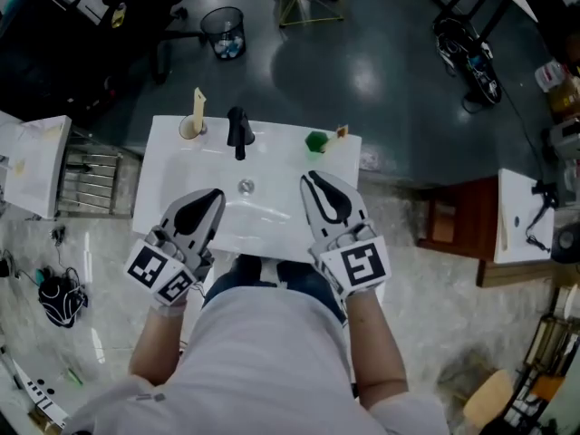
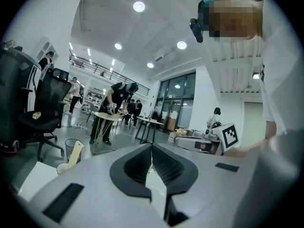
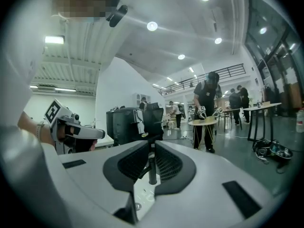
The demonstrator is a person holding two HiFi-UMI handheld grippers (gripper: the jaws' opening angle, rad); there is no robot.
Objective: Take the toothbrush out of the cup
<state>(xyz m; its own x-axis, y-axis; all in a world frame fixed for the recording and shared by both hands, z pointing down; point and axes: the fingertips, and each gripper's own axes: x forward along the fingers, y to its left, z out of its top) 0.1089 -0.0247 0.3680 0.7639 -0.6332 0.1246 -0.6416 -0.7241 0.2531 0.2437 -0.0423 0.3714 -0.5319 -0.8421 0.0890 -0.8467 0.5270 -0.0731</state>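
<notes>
Cup (image 1: 189,130) with toothbrush (image 1: 198,103) standing inside: left of faucet (image 1: 239,132). Left gripper (image 1: 216,194), right gripper (image 1: 311,178): jaws closed together, empty, flanking faucet's near side.

A white sink (image 1: 159,181) stands on pale marbled floor (image 1: 100,270), which gives way beyond it to glossy dark grey floor (image 1: 362,71). A wire bin (image 1: 224,31) stands on the dark floor. A towel rail (image 1: 91,181) is left of the sink, a brown cabinet (image 1: 453,220) and white counter (image 1: 521,216) to its right. Round lights (image 2: 138,6) dot the white ceiling (image 2: 109,23). Tall windows (image 2: 178,106) fill one wall, a railed balcony (image 2: 102,72) runs along the hall, and a black office chair (image 2: 47,103) and a round table (image 3: 203,122) stand farther off.
</notes>
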